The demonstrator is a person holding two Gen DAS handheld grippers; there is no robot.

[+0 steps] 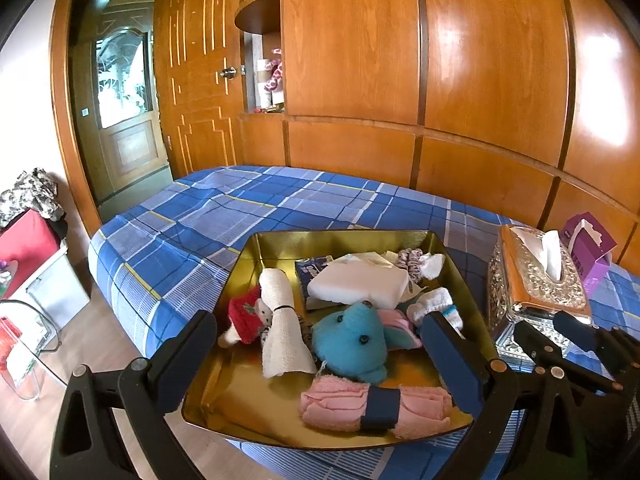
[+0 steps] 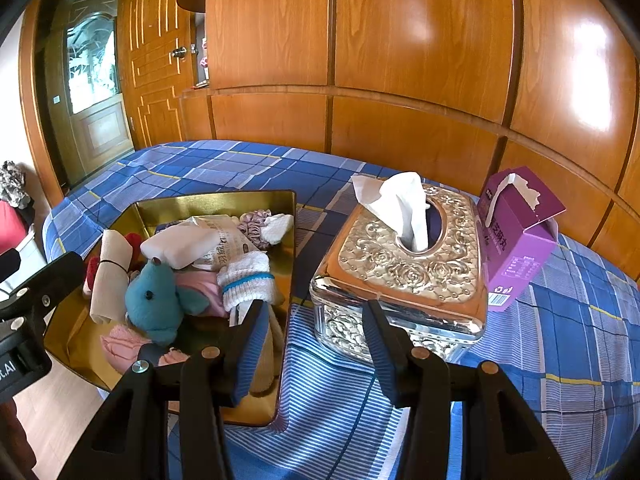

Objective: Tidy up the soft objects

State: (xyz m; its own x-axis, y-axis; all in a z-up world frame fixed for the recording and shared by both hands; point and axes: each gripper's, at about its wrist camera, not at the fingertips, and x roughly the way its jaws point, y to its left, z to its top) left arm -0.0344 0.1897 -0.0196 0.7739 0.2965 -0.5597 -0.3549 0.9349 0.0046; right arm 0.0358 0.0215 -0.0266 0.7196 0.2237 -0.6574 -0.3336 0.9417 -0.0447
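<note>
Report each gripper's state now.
Left gripper: jaws open, holding nothing, above the gold tray.
Right gripper: jaws open, holding nothing.

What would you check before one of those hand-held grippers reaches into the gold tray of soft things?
1. Left hand-held gripper open and holding nothing: ok.
2. Right hand-held gripper open and holding nothing: ok.
3. Blue plush toy lies on top, uncovered: ok.
4. Pink rolled towel is banded and lies near the front of the gold tray: ok.
5. Tray fully supported on the bed: not ok, its front corner overhangs the edge.
6. Silver tissue box stands apart from the tray: ok.
</note>
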